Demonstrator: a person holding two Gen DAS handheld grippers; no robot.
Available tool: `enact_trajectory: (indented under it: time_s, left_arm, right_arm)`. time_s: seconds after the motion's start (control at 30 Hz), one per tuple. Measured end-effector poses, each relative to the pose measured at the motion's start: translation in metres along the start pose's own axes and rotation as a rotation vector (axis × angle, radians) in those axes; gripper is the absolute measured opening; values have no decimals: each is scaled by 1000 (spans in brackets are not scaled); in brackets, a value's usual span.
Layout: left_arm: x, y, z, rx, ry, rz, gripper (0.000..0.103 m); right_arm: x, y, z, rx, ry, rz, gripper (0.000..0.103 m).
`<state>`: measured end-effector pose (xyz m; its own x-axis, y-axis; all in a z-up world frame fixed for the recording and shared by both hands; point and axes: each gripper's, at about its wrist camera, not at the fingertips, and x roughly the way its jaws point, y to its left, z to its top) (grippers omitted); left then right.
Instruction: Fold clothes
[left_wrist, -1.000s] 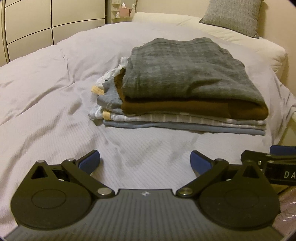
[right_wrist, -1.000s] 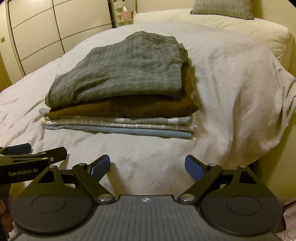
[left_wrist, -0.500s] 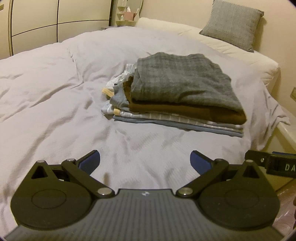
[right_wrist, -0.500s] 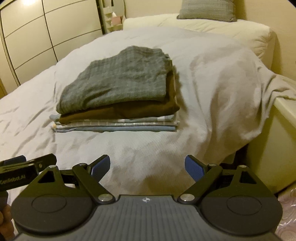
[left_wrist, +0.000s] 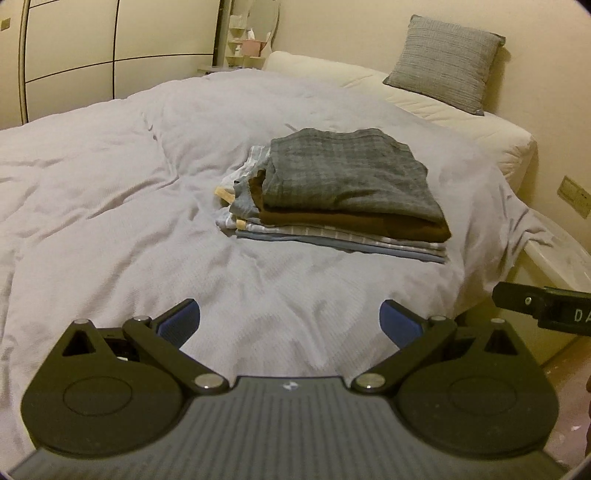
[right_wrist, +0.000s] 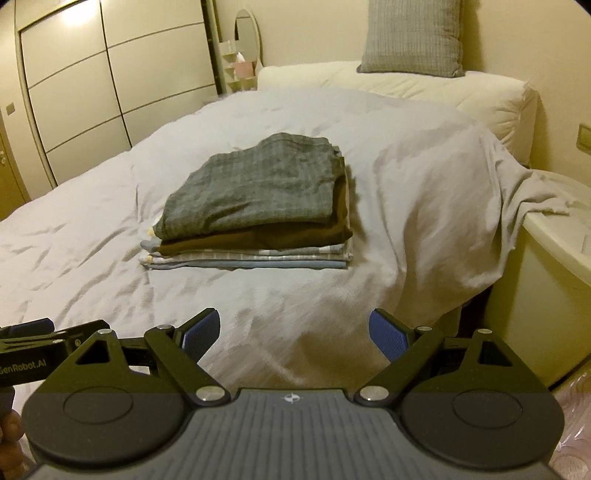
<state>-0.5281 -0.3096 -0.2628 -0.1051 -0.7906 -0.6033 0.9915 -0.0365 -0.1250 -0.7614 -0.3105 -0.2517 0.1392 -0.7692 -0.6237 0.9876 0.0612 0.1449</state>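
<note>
— Left gripper (left_wrist: 290, 320)?
— Gaping wide, holding nothing, hovering over the near edge of the bed (left_wrist: 92, 206).
— Right gripper (right_wrist: 295, 334)?
— Also spread wide and empty, hanging just right of the left one.
— Clothes?
— Sitting farther out as a folded stack (left_wrist: 340, 195) mid-bed, grey plaid garment (right_wrist: 255, 184) topping brown and striped layers. Pillow (left_wrist: 445, 62) leaning at the far right.

Left gripper (left_wrist: 290, 323): black linkage arms, silver pivot screws, two round black housings, a grey ribbed base with a small white emblem at its front edge. Fingertips (left_wrist: 399, 326) carry blue pads. Right gripper (right_wrist: 295, 334): same build, blue textured pads. Beside the right gripper's left housing, the other unit's black body reads "GenRobot.AI" in white.
</note>
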Motion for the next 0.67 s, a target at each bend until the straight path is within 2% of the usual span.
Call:
enact_trajectory:
  time_s: [0.33, 0.67]
  left_arm:
    - [-23, -7, -3, 11, -17, 11, 102]
    - [-27, -10, -4, 14, -29, 19, 102]
  right_arm:
    - [-23, -2, -5, 20, 7, 23, 89]
    - [-27, -1, -6, 20, -2, 26, 89]
